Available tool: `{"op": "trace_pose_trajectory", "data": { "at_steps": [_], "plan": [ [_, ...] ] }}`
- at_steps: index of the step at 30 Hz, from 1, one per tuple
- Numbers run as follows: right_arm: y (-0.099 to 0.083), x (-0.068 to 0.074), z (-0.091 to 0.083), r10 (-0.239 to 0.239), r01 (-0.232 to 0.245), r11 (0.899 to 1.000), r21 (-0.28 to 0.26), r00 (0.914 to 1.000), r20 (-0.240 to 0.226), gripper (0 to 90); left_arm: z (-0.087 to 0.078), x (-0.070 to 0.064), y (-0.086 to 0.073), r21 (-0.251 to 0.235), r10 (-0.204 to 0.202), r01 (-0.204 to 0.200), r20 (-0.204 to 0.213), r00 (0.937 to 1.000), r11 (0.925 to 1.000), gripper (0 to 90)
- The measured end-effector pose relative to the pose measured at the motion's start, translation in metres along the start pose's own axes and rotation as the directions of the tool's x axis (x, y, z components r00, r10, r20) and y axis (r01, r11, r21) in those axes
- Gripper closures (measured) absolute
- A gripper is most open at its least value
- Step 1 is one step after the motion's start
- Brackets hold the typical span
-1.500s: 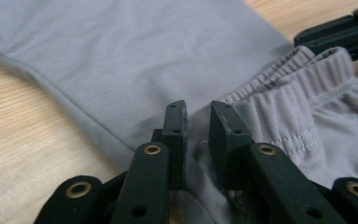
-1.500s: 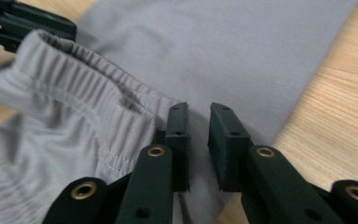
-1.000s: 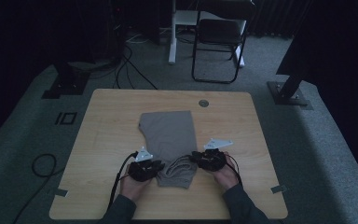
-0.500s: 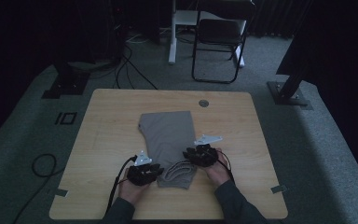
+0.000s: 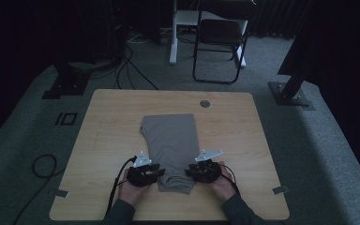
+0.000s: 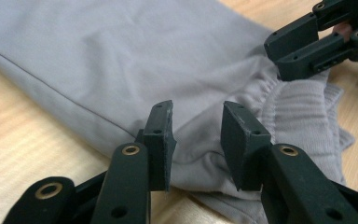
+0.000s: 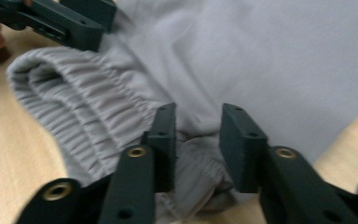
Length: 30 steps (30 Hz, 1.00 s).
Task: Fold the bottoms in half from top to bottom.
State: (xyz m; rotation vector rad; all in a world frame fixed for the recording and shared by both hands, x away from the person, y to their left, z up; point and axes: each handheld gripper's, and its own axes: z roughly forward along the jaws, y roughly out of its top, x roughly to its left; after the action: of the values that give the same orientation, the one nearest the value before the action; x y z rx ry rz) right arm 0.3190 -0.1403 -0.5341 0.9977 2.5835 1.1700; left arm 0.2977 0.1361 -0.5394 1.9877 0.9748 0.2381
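Both hands have slid back toward the near edge since a second ago, so the left gripper (image 5: 155, 171) and right gripper (image 5: 191, 169) now sit at either side of the waistband end of the grey pants (image 5: 172, 140). Pants are folded into a long strip running near-to-far down the middle of the tabletop (image 5: 108, 126), waistband at the near end, right between the two grippers. So the bit to grab lies just ahead of each pair of fingers, left corner for the left hand, right corner for the right, both about equally close. From the left gripper view the fingers (image 6: 161, 140) are partly open with cloth showing in the gap, not pinched yet as far as I can tell. Same story in the right gripper view, fingers (image 7: 165, 140) parted over the gathered elastic (image 7: 74, 107). The high view gives the long axis; only the close views show the bunched waistband folds.
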Motion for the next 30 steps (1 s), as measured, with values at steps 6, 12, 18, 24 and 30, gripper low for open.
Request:
{"op": "trace_pose_trajectory", "data": {
  "at_steps": [6, 12, 18, 24, 30],
  "plan": [
    [0.019, -0.018, 0.001, 0.016, -0.010, 0.998, -0.061, 0.9964, 0.084, 56.6, 0.002, 0.013, 0.013, -0.035, 0.000, -0.004, -0.117, 0.9931, 0.9994, 62.1],
    [0.044, -0.046, 0.026, 0.062, -0.050, 0.996, -0.071, 0.9831, 0.173, 50.9, 0.025, 0.033, 0.032, -0.012, -0.010, 0.008, -0.222, 0.9750, 0.9999, 60.9],
    [0.058, -0.057, 0.048, 0.046, -0.039, 0.999, -0.038, 0.9742, 0.221, 48.8, 0.044, 0.046, 0.044, 0.019, -0.016, 0.022, -0.275, 0.9613, 0.9996, 61.0],
    [0.057, -0.066, 0.059, 0.063, -0.061, 0.998, -0.018, 0.9695, 0.237, 48.6, 0.053, 0.052, 0.043, 0.043, -0.030, 0.044, -0.278, 0.9601, 0.9981, 61.1],
    [0.053, -0.067, 0.061, 0.059, -0.058, 0.998, -0.015, 0.9700, 0.236, 48.2, 0.055, 0.054, 0.042, 0.056, -0.036, 0.053, -0.273, 0.9615, 0.9970, 61.1]
  ]
}}
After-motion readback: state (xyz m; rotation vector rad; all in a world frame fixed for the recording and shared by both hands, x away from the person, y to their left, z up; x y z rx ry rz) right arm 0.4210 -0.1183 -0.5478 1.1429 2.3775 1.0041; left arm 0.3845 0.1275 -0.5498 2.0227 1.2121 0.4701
